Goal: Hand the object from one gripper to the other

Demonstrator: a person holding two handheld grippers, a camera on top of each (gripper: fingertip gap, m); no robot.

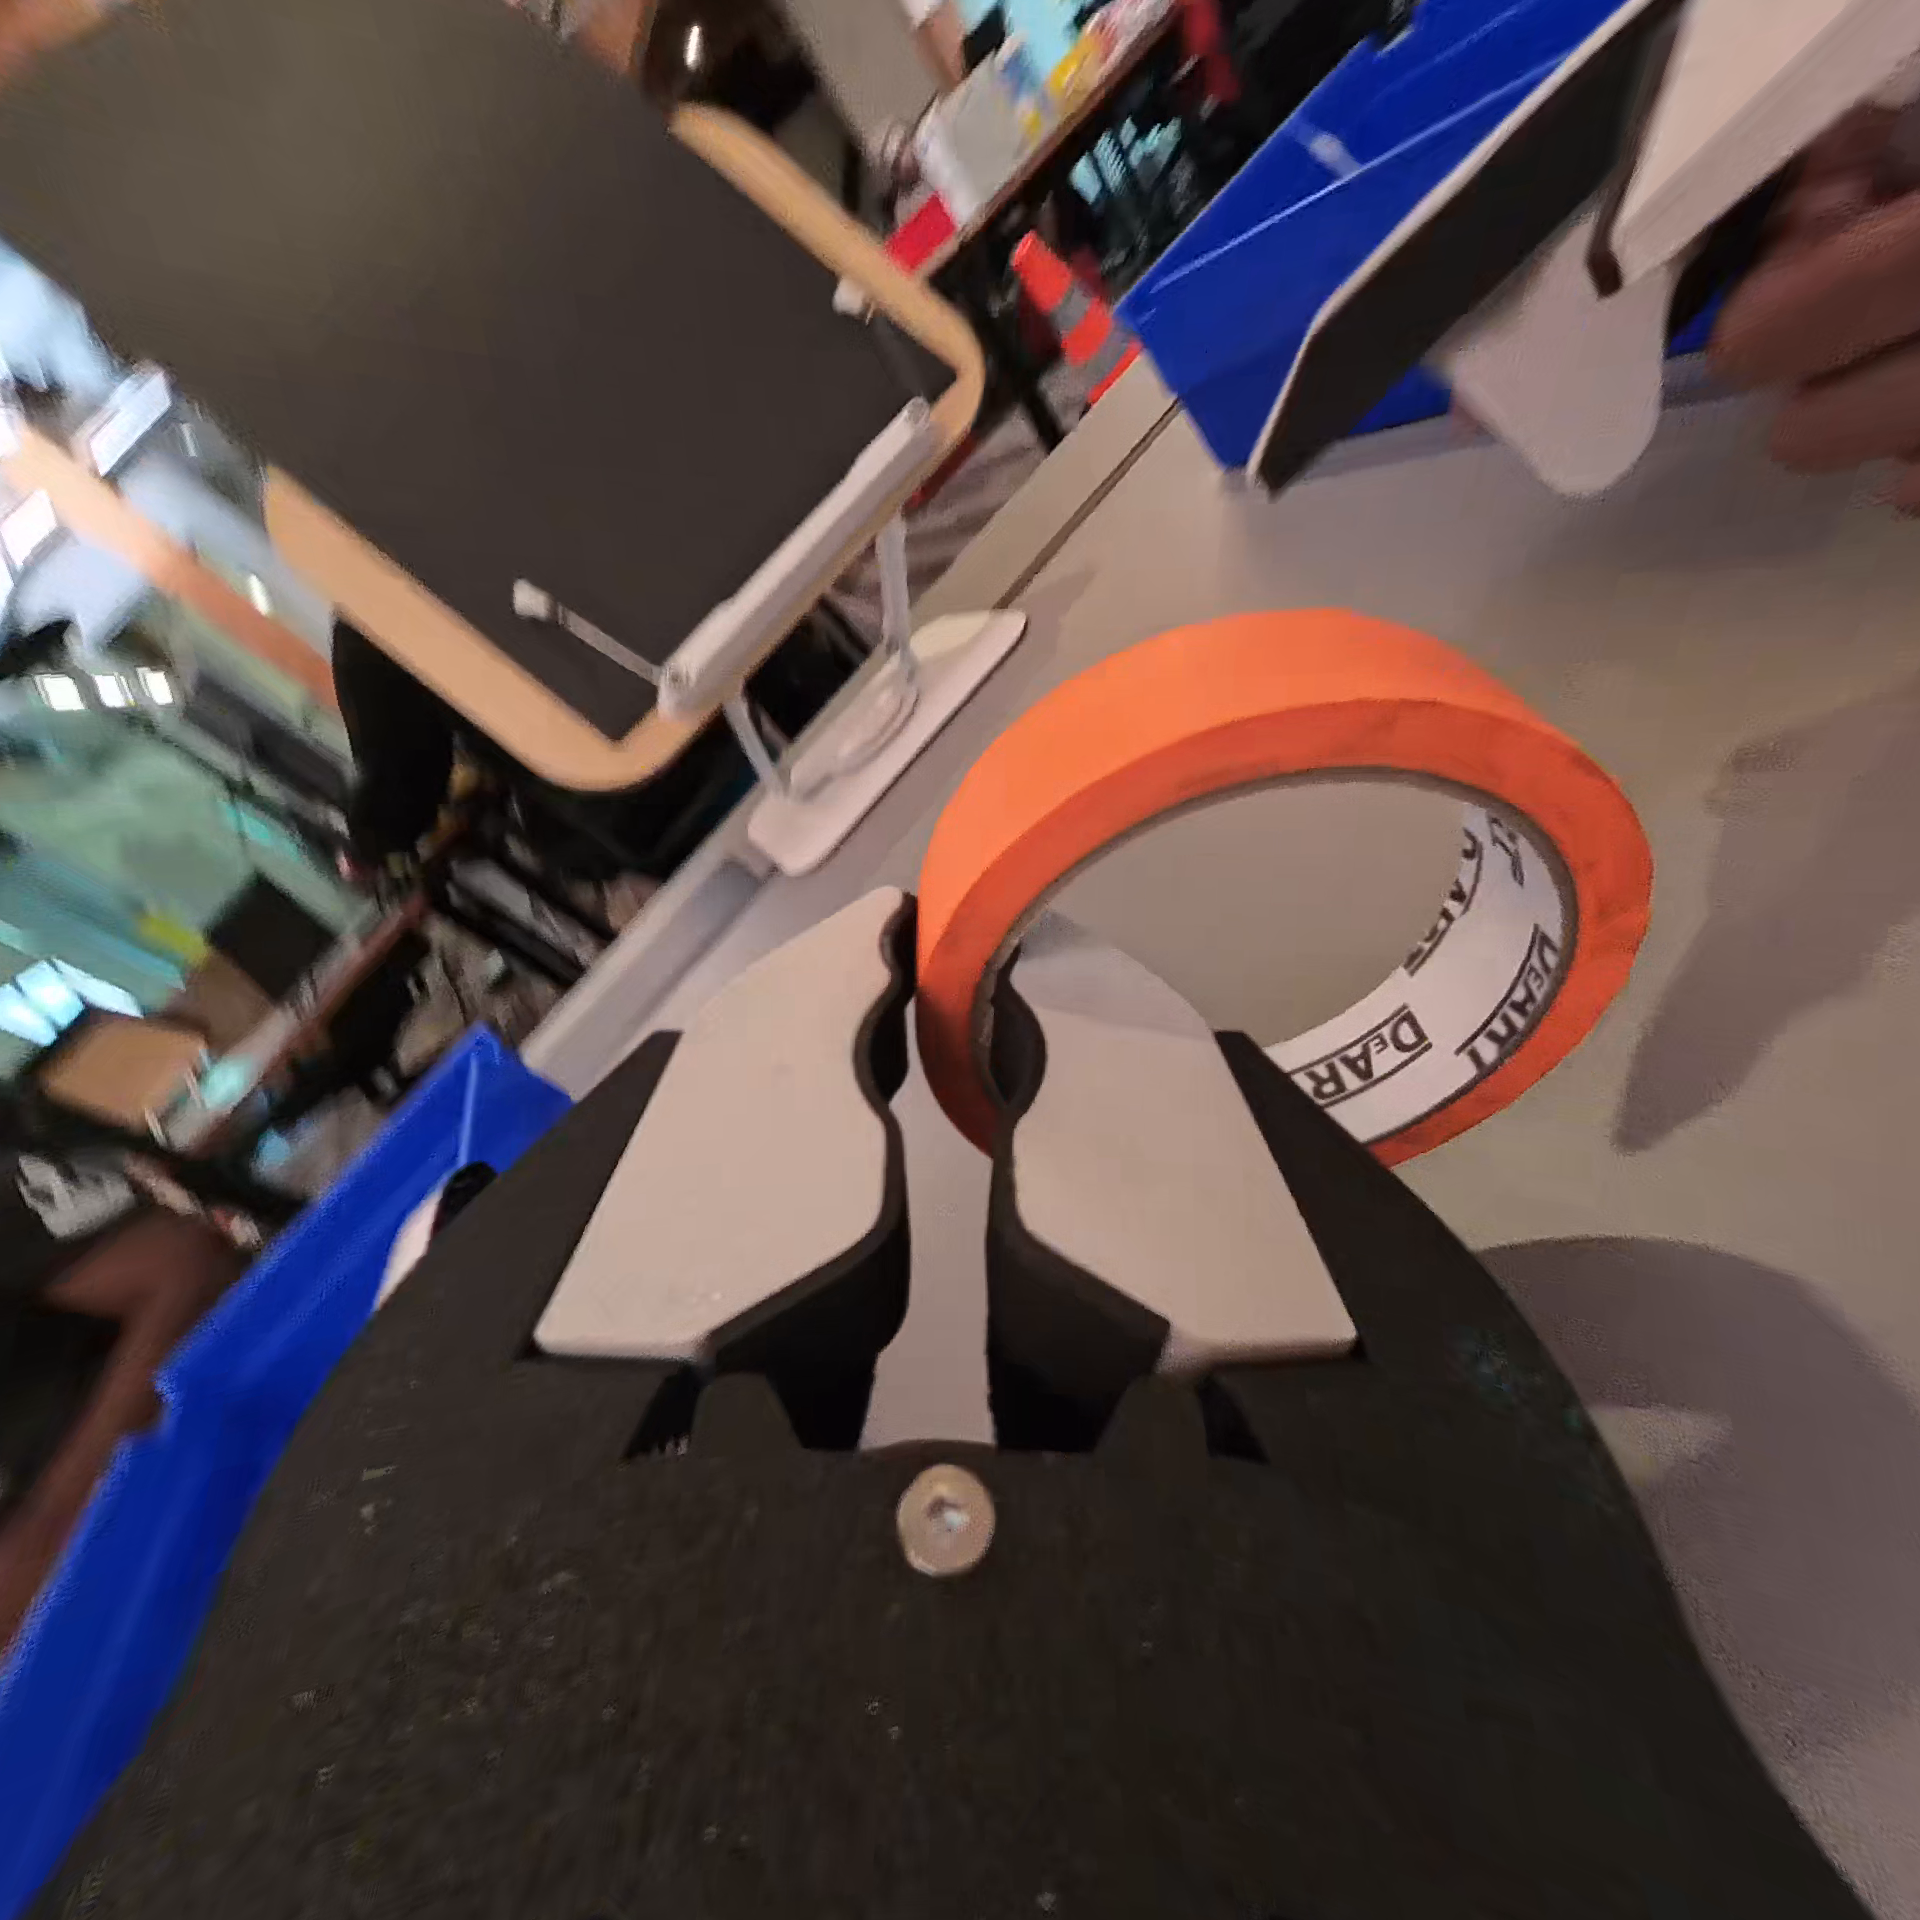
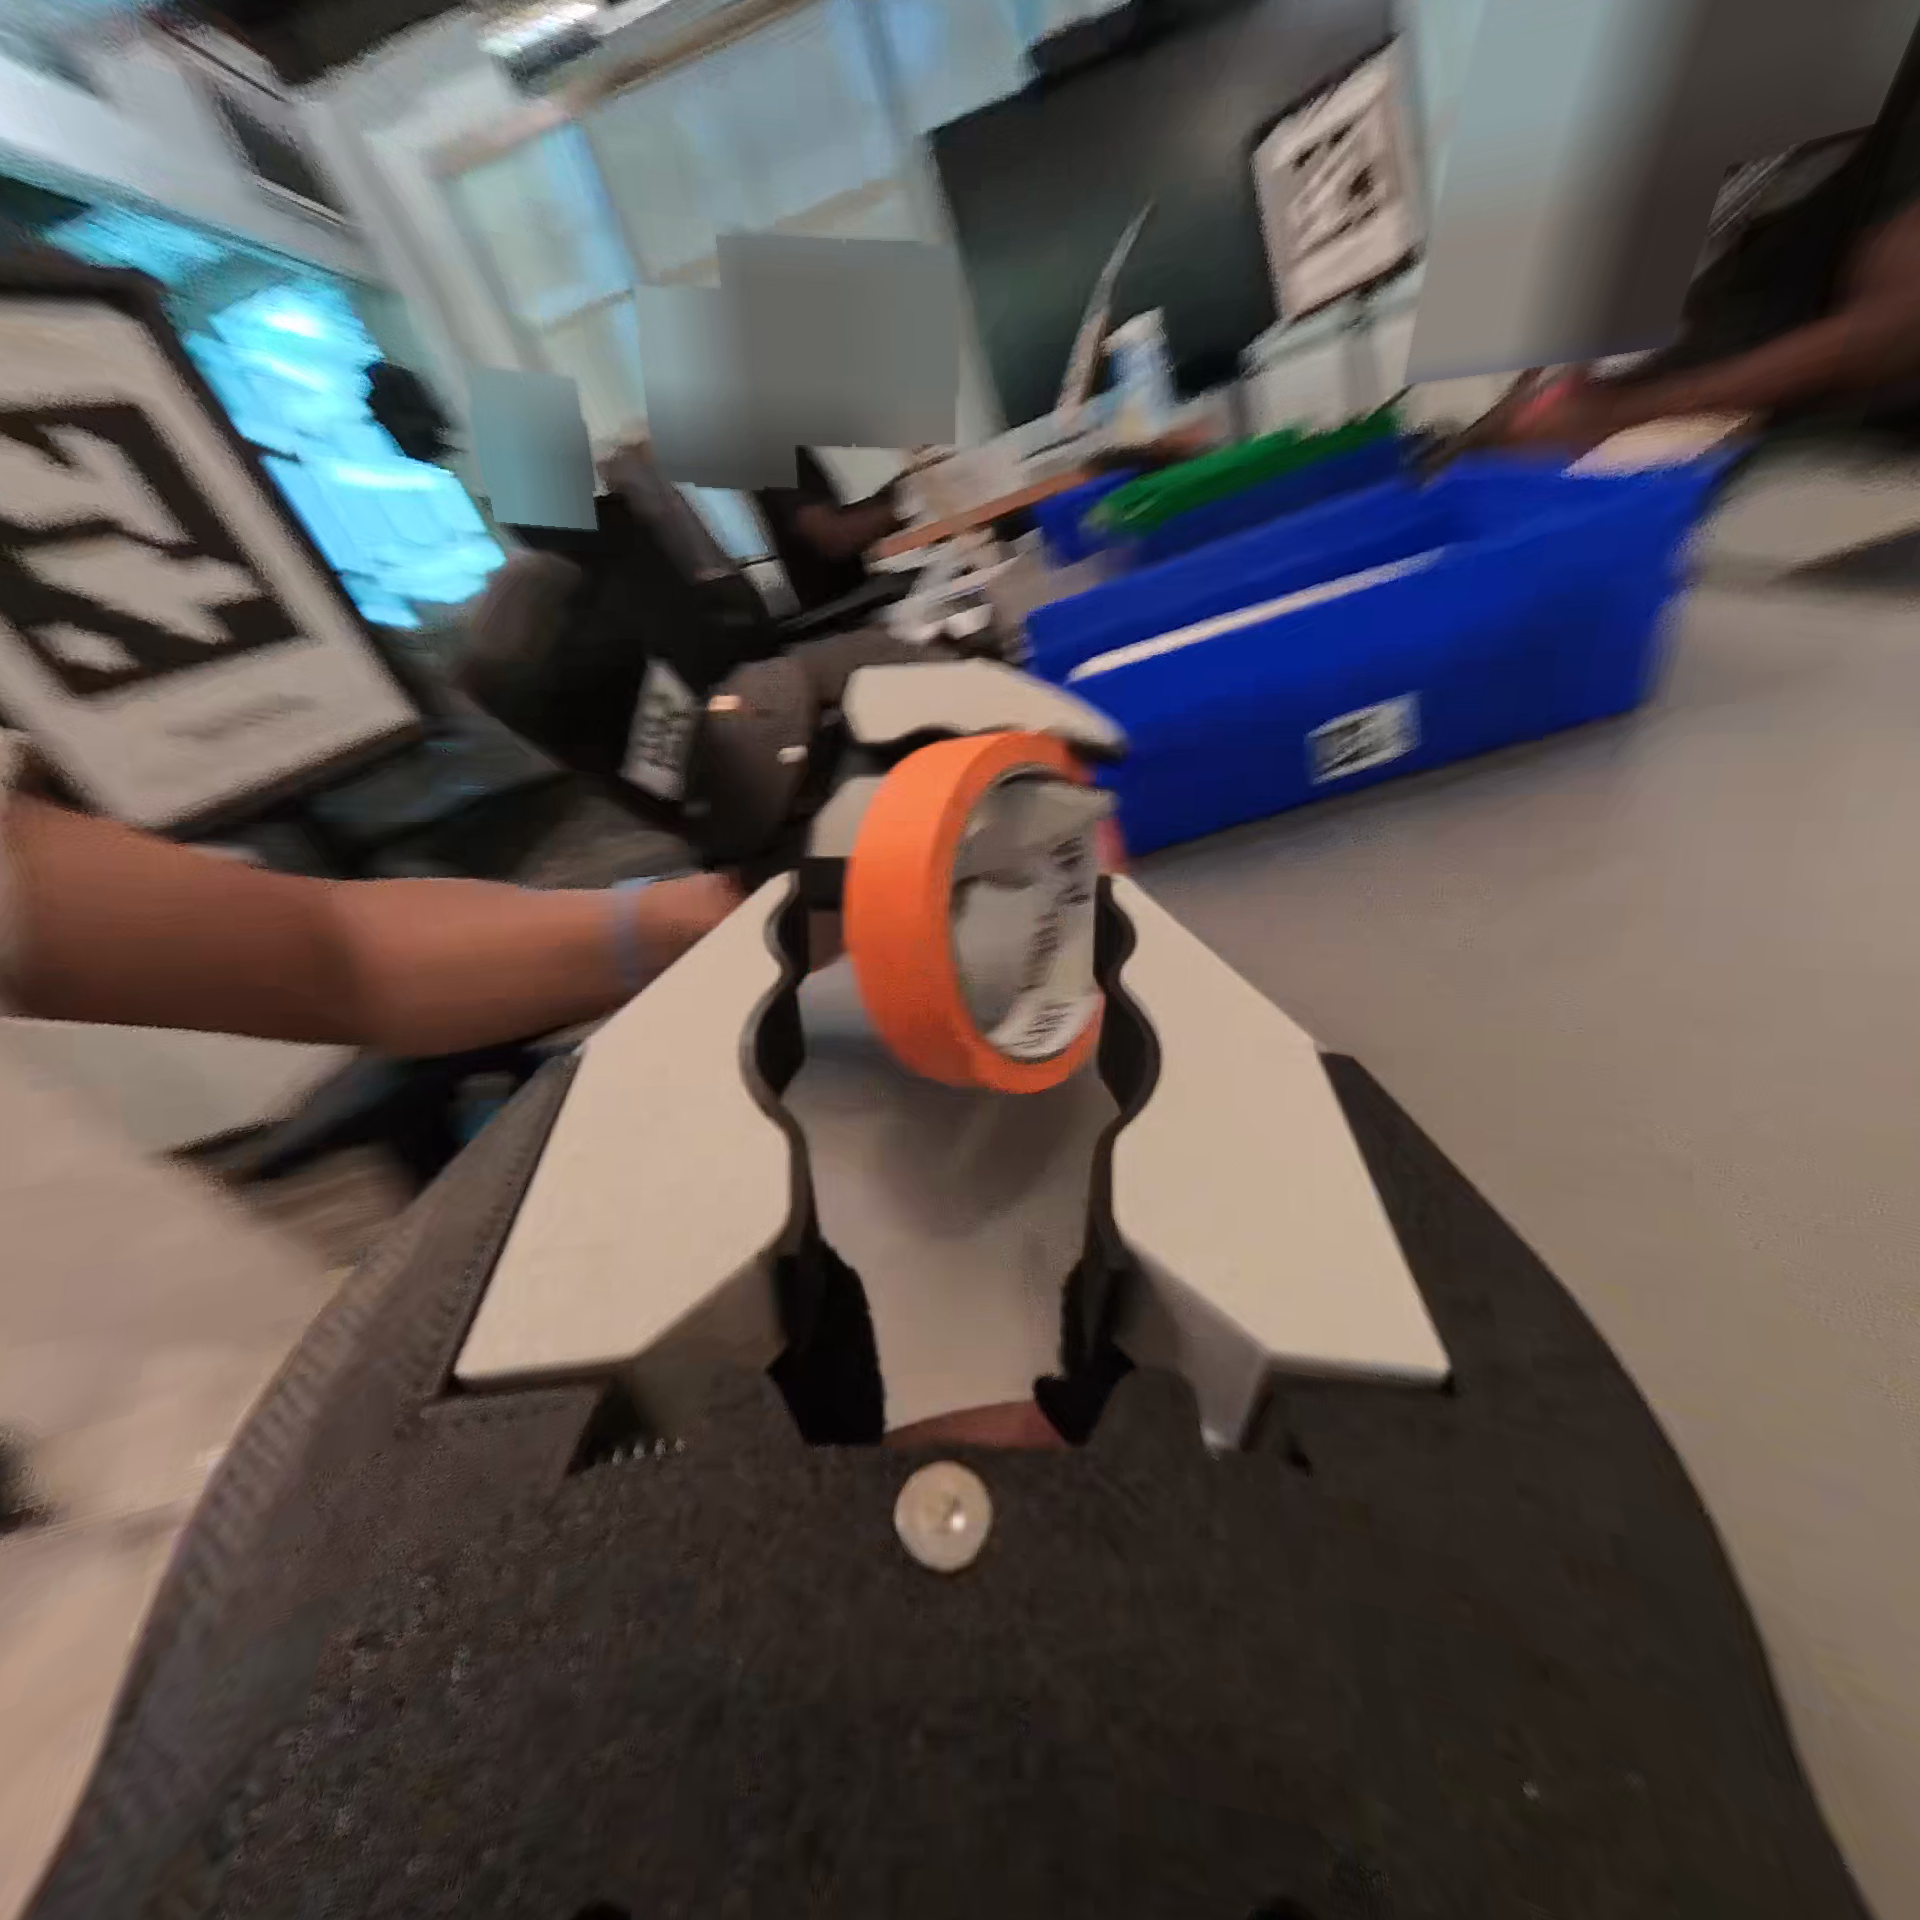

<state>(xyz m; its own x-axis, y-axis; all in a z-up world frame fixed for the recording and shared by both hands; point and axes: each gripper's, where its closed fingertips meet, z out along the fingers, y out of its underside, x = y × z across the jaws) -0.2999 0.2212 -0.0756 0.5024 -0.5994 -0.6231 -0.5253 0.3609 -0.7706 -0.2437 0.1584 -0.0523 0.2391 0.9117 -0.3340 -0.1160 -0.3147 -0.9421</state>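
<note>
An orange tape roll point(image 1: 1247, 686) with a white inner core is held above the grey table point(image 1: 1714, 644). My left gripper point(image 1: 951, 997) is shut on its wall, one finger outside the ring and one inside. In the right wrist view the roll point(image 2: 904, 935) stands on edge, and the left gripper point(image 2: 1039, 753) holds it from the far side at its top. My right gripper point(image 2: 951, 904) is open and empty, and the roll lines up with the gap between its fingertips. The left wrist view shows the right gripper point(image 1: 1423, 468) at the upper right, apart from the roll.
A blue bin point(image 2: 1403, 665) stands on the table behind the roll, and another blue bin point(image 1: 208, 1403) sits by my left gripper. A dark board on a white stand point(image 1: 468, 343) is at the table's left edge. A person's forearm point(image 2: 312, 945) reaches in from the left.
</note>
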